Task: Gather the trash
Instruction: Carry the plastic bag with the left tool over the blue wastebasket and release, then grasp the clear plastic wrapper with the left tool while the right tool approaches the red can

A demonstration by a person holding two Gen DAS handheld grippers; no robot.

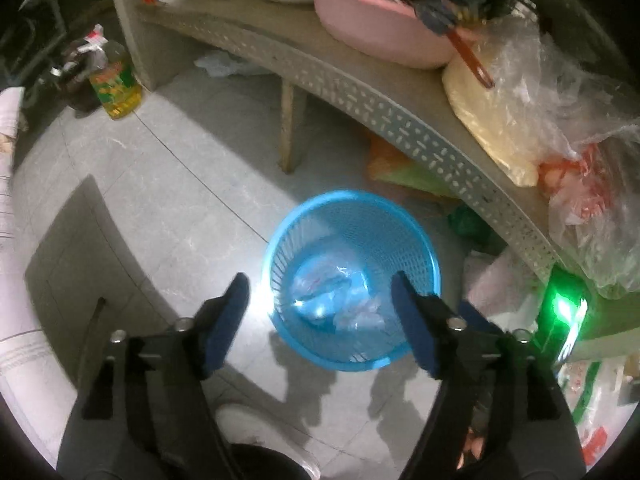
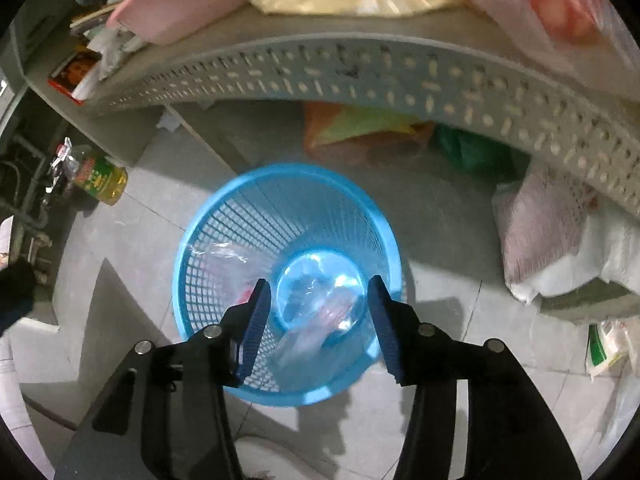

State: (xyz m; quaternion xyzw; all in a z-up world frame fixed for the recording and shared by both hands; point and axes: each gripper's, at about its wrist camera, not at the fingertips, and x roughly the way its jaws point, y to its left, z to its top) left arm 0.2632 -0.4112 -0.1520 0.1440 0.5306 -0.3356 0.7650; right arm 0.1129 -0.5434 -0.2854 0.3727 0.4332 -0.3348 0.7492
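Both my grippers empty, jaws spread wide. Right gripper (image 2: 319, 312) hangs directly over the blue mesh bin (image 2: 208, 264); crumpled clear plastic wrap (image 2: 316, 320) sits between and below my pads, down on the bin floor. Left gripper (image 1: 320, 312) is also above the bin (image 1: 416, 240), same clear plastic (image 1: 340, 300) just ahead of the tips, at the bottom.

Handling call on the trash: thin film, near weightless, soft, slick. It'll collapse under the pads, so pinch a bunched fold, not a flat sheet. Nothing fragile. Bin itself looks light and stiff; take it by the rim if it needs moving.

Outward: beyond the bin, under the perforated shelf (image 2: 360, 76), an orange-green bag (image 2: 360, 128) and a green bag (image 2: 468, 152) lie on the floor. Can't tell whether they're trash. Right of my jaws, a white sack (image 2: 580, 264). Far left, an oil bottle (image 2: 100, 178) on the tiles. On the shelf: pink basin (image 1: 372, 28) and loose plastic bags (image 1: 560, 92), likely next pick candidates.
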